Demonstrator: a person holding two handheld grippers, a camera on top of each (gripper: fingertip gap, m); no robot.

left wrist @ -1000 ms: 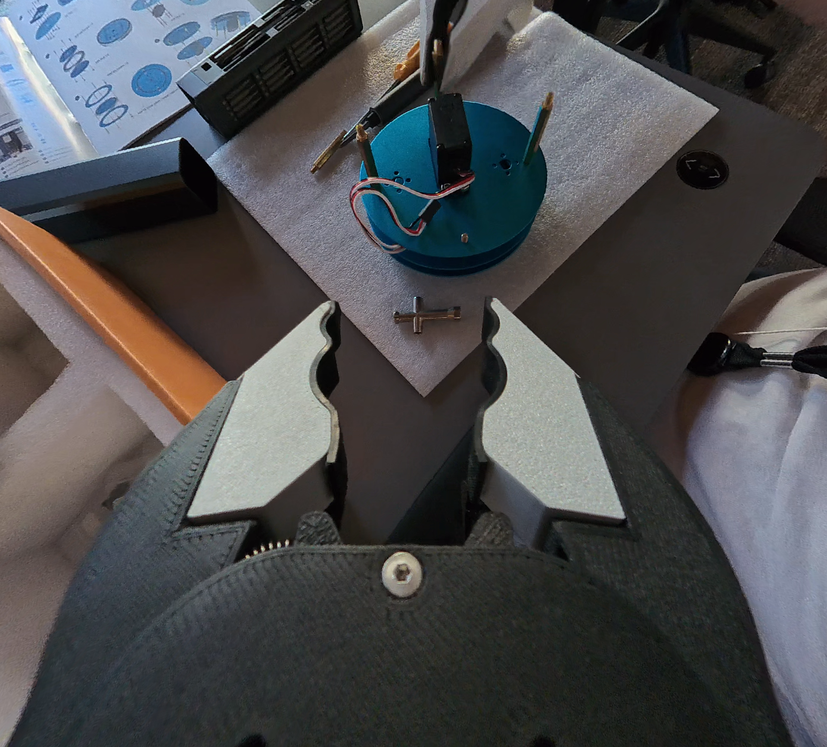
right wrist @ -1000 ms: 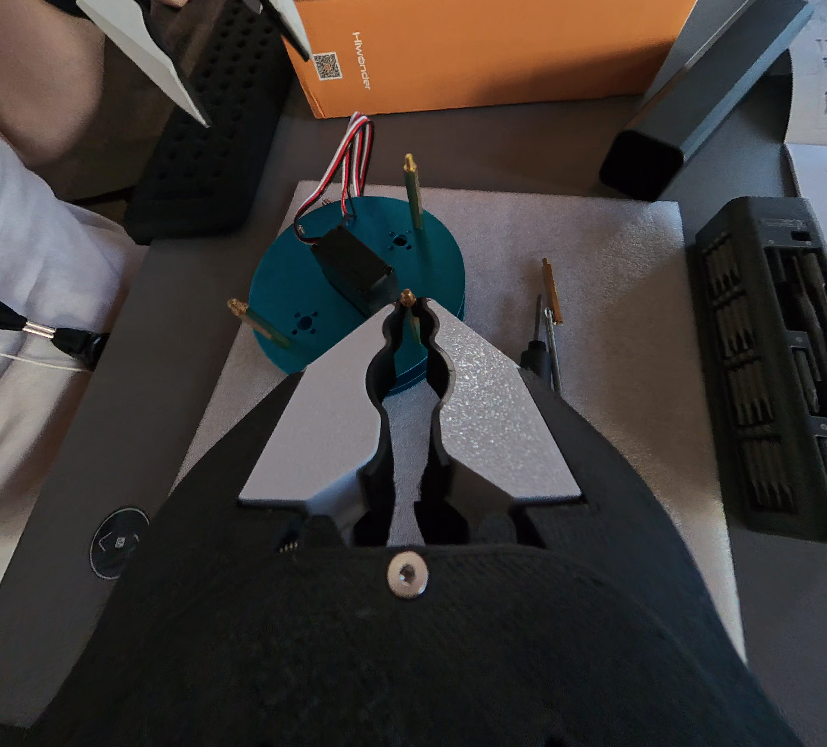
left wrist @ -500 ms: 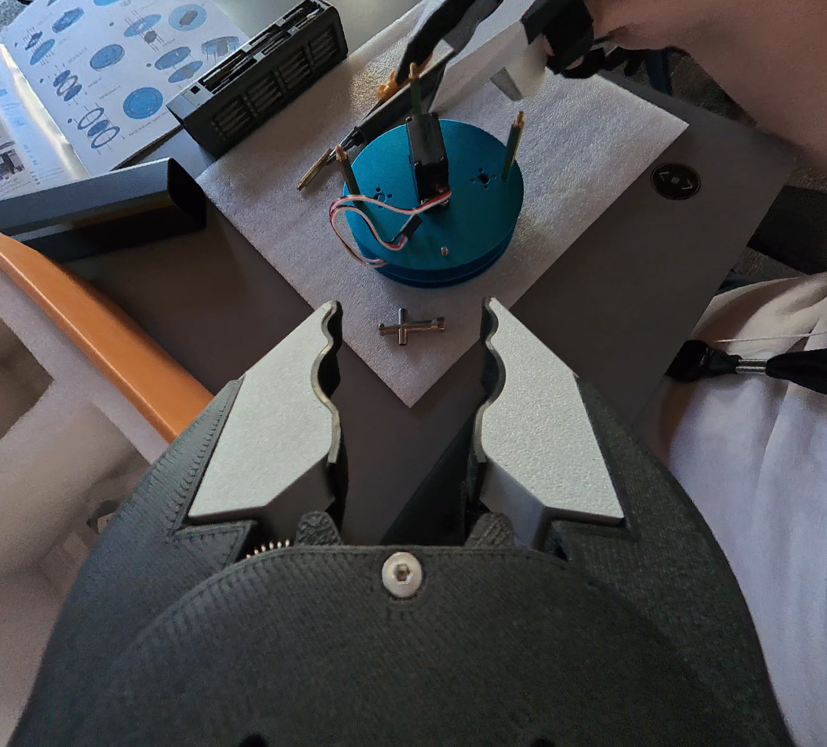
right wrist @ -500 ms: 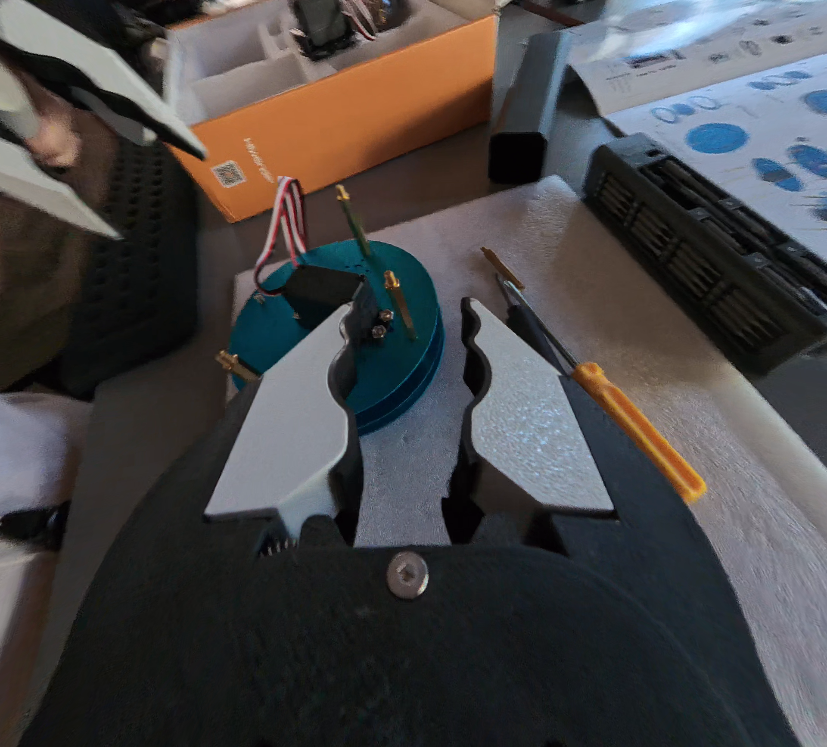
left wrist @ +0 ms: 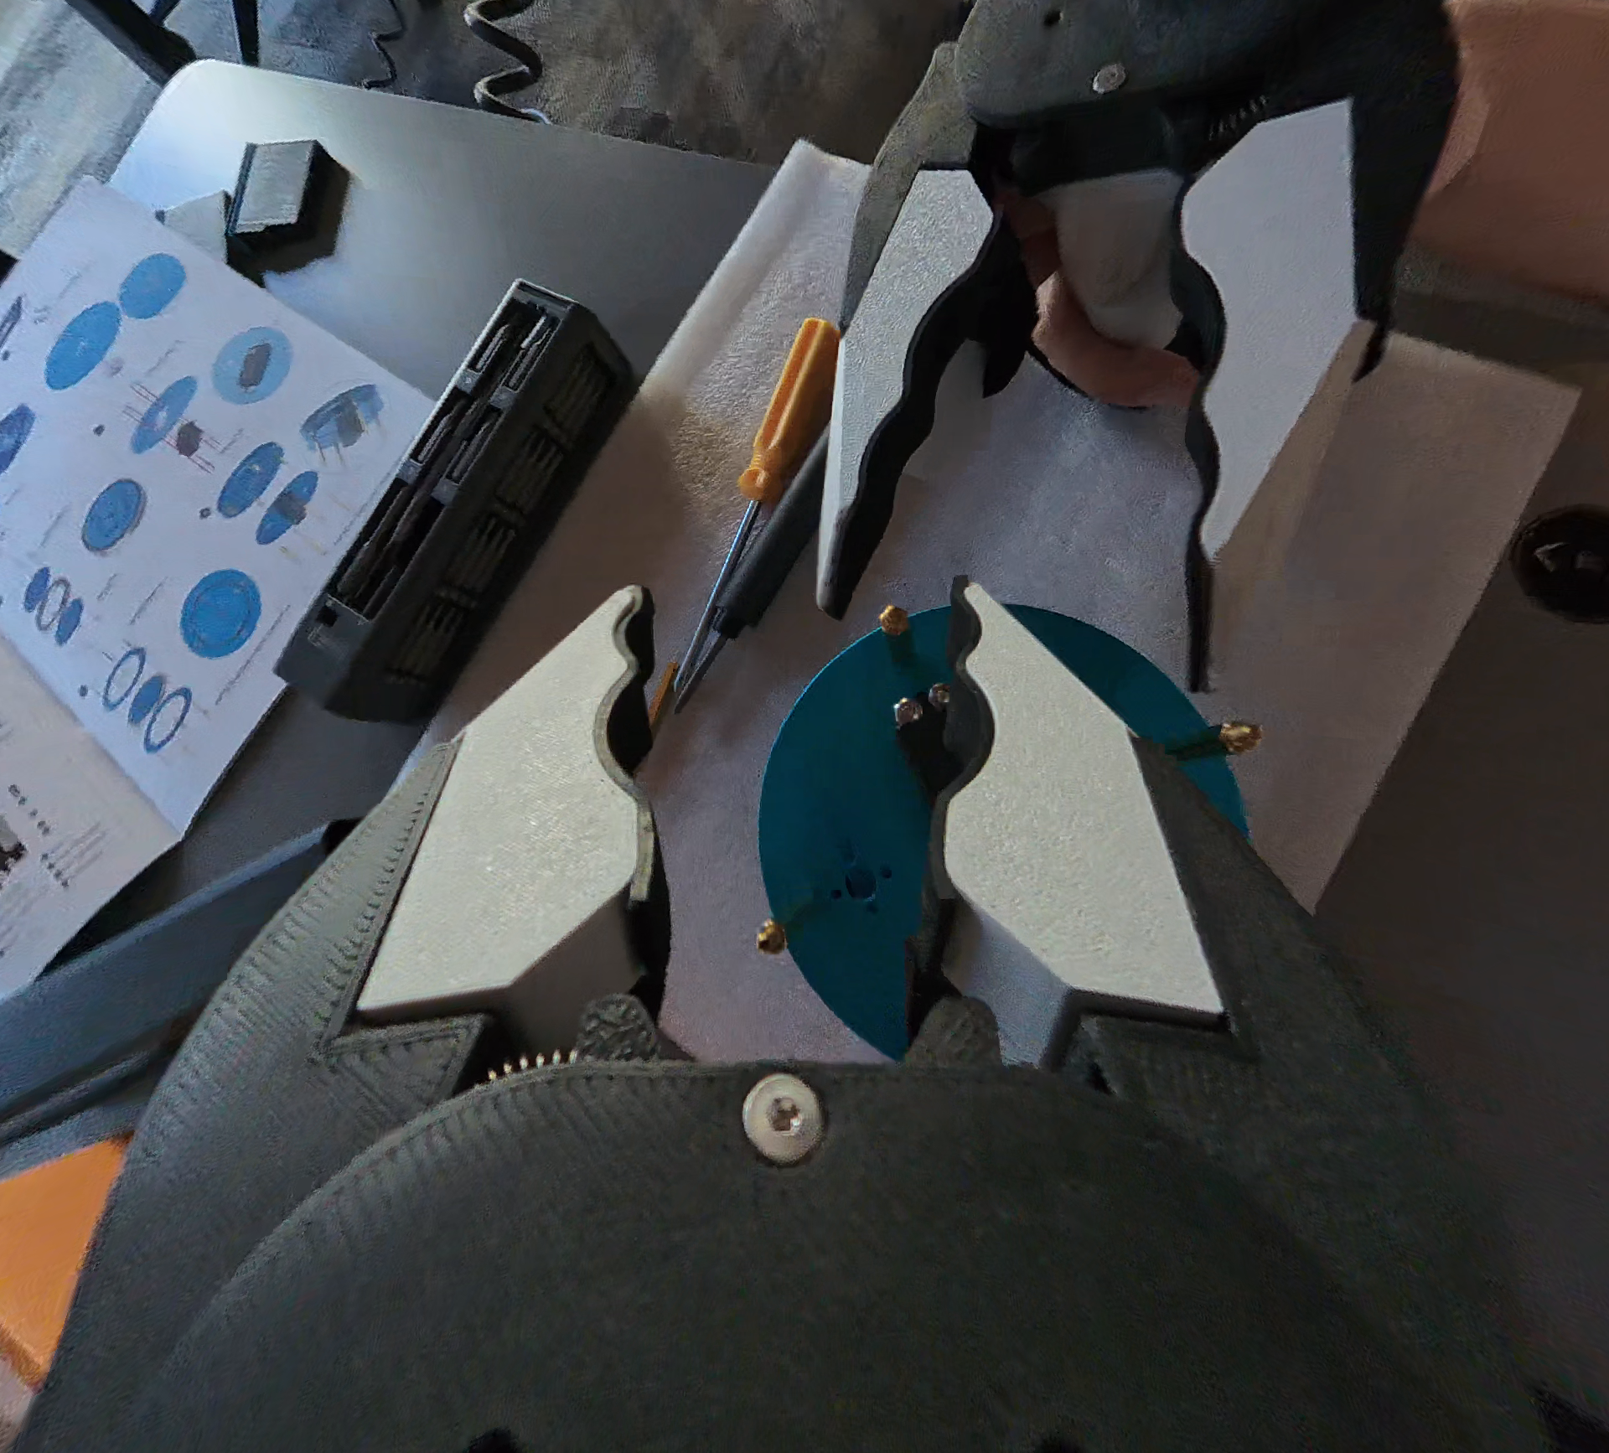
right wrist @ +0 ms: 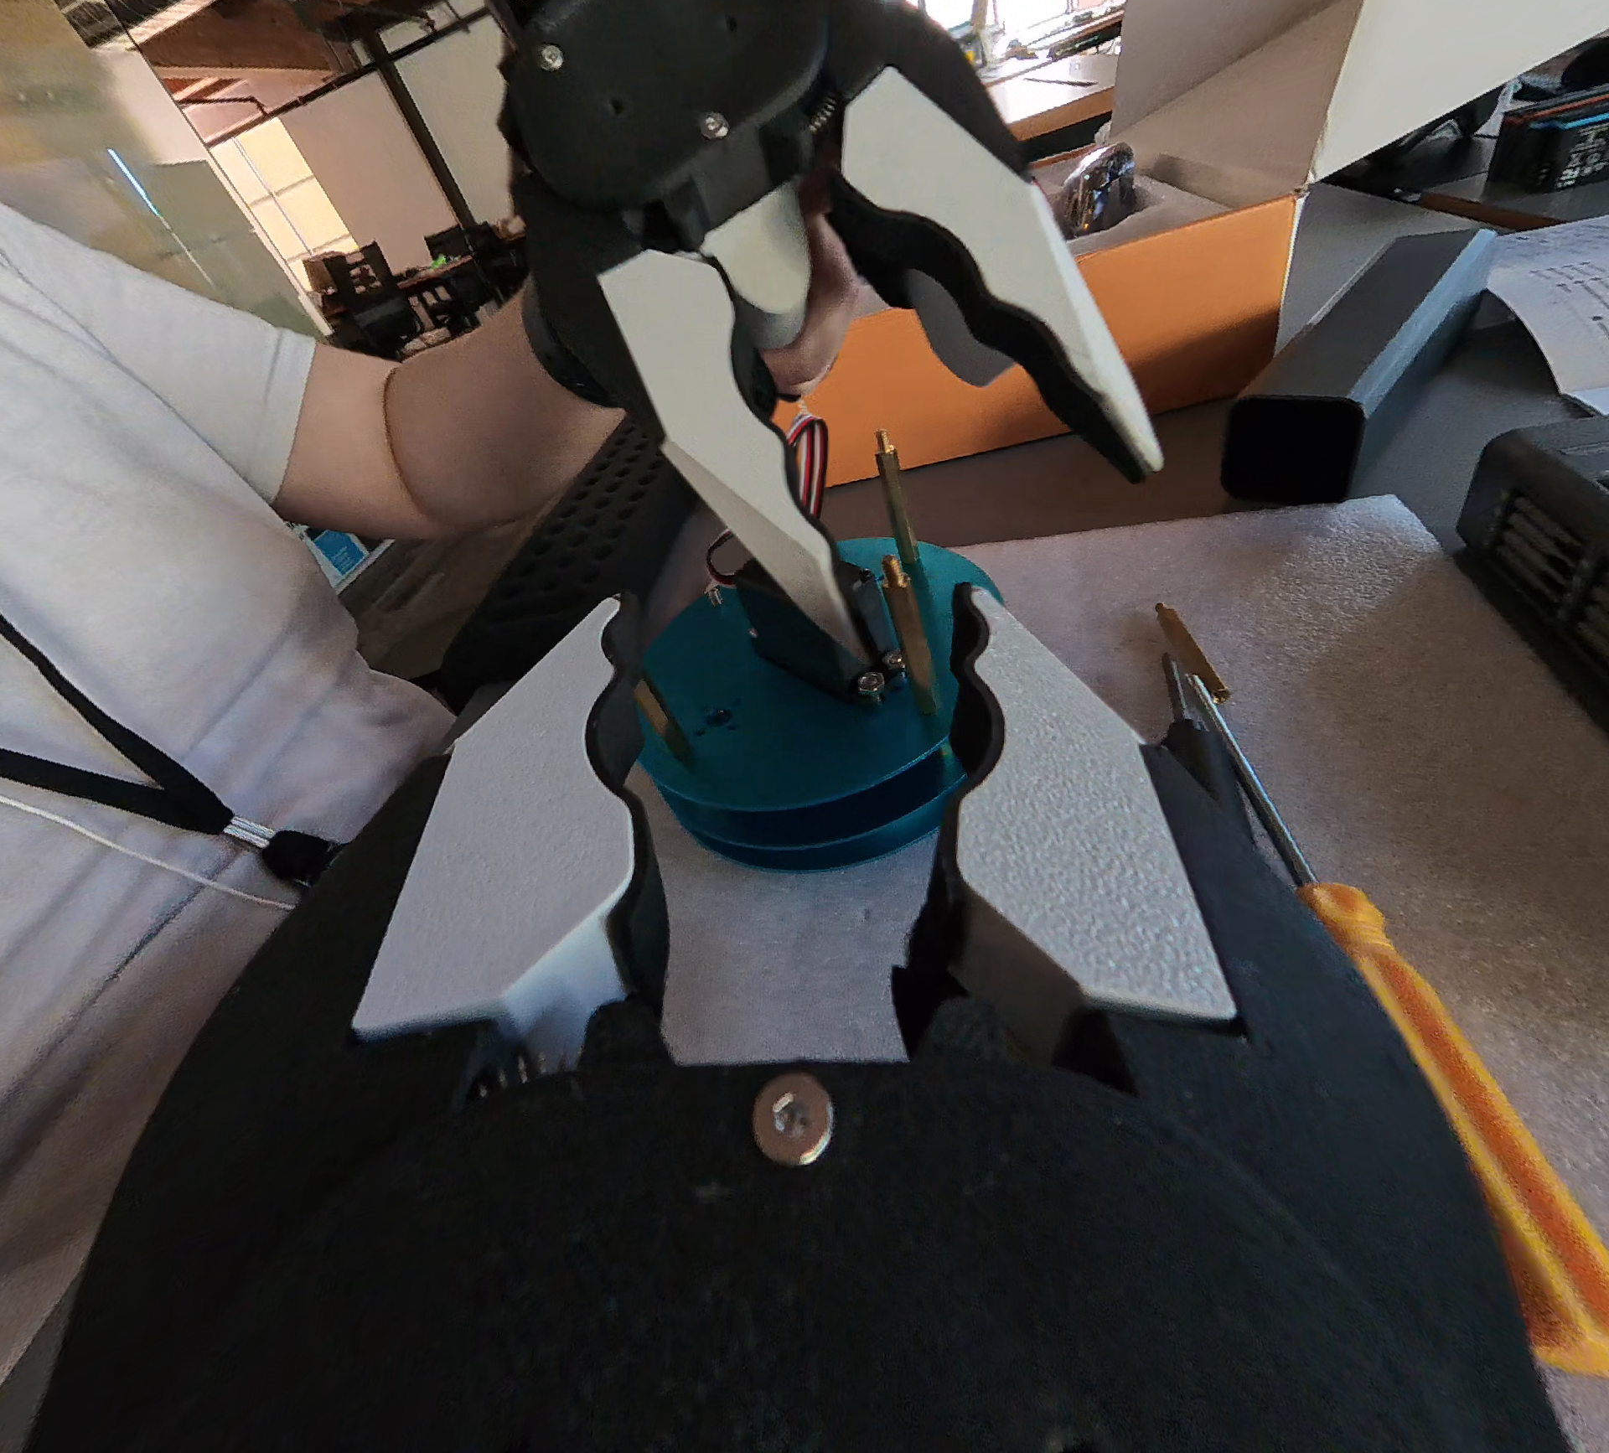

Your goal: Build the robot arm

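Observation:
A blue disc assembly (right wrist: 784, 802) stands on a white foam mat (right wrist: 1306, 628), with a black servo (right wrist: 801, 645) and three upright brass standoffs on it. My right gripper (right wrist: 792, 610) is open and empty, low on the mat, with its fingertips on either side of the disc's near edge. My left gripper (left wrist: 801, 610) is open and empty and hangs over the disc (left wrist: 853, 828). In the right wrist view one left fingertip (right wrist: 836, 601) is at the servo; I cannot tell if it touches. The servo's wires are mostly hidden behind that finger.
An orange-handled screwdriver (right wrist: 1437, 1063) and a loose brass standoff (right wrist: 1188, 649) lie on the mat to the right. A black bit case (left wrist: 470, 497), an instruction sheet (left wrist: 131, 453), a grey tube (right wrist: 1358, 384) and an open orange box (right wrist: 1088, 332) surround the mat. My right tips are roughly 6 centimeters from the disc (left wrist: 853, 828).
My left gripper has moved forward from the table's edge to above the disc. My right gripper has opened wide off the standoff it was closed around and dropped lower behind the disc.

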